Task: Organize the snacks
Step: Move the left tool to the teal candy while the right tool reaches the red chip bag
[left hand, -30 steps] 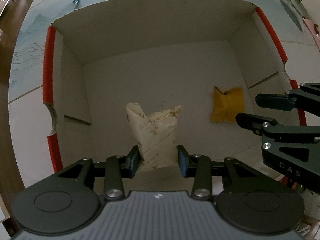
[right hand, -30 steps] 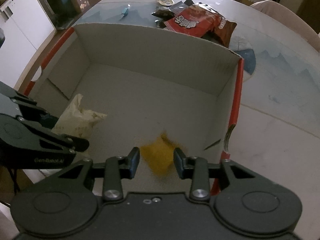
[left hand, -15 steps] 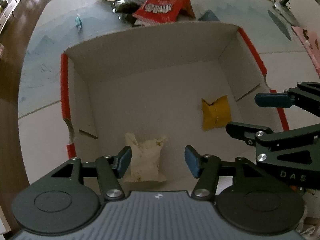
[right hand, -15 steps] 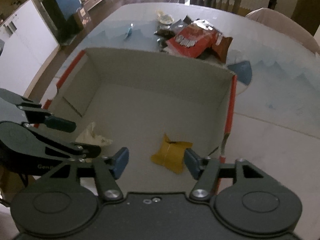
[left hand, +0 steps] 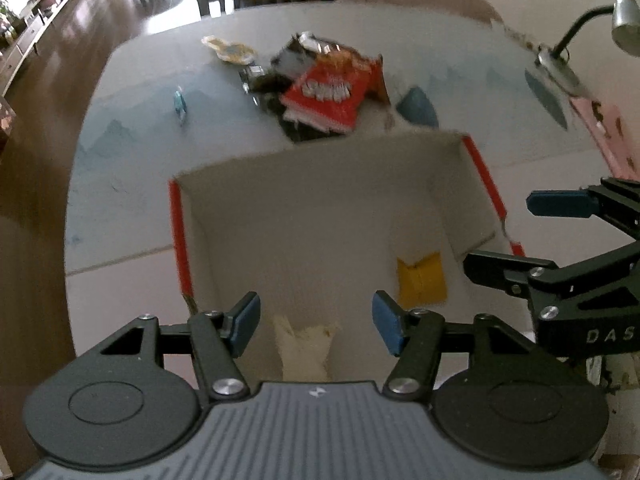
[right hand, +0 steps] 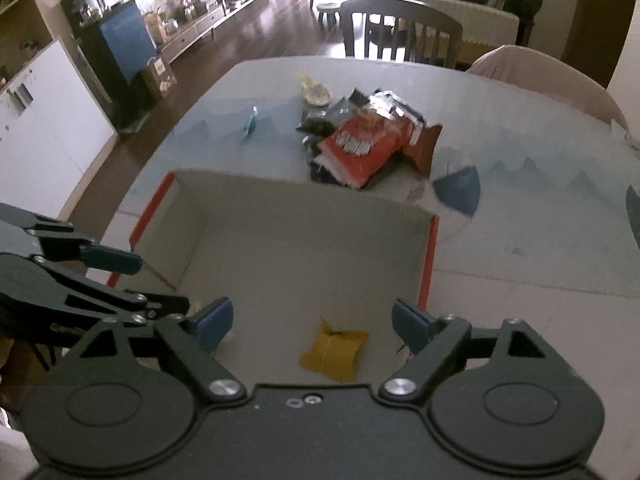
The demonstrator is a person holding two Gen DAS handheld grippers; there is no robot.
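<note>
An open cardboard box (left hand: pixel 320 184) with red rim edges stands on the table. On its floor lie a cream packet (left hand: pixel 306 344) and a yellow packet (left hand: pixel 420 282). My left gripper (left hand: pixel 315 324) hangs above the cream packet; its jaws are opening, and the packet lies well below them, untouched. My right gripper (right hand: pixel 312 324) hangs above the yellow packet (right hand: pixel 334 354) with jaws opening wide and nothing held. Each gripper shows in the other's view: the right gripper (left hand: pixel 500 232) at the right edge, the left gripper (right hand: pixel 160 282) at the left edge.
Beyond the box (right hand: pixel 300 204) lies a pile of snacks topped by a red bag (left hand: pixel 328 96) (right hand: pixel 362 148). A small blue wrapper (left hand: pixel 179 102) and a pale yellow snack (left hand: pixel 230 50) lie apart from it. A desk lamp (left hand: pixel 624 20) stands far right; chairs stand behind the table.
Both grippers let go of their packets, opened and rose out of the box. The cream and yellow packets now lie on the box floor. More of the table has come into view.
</note>
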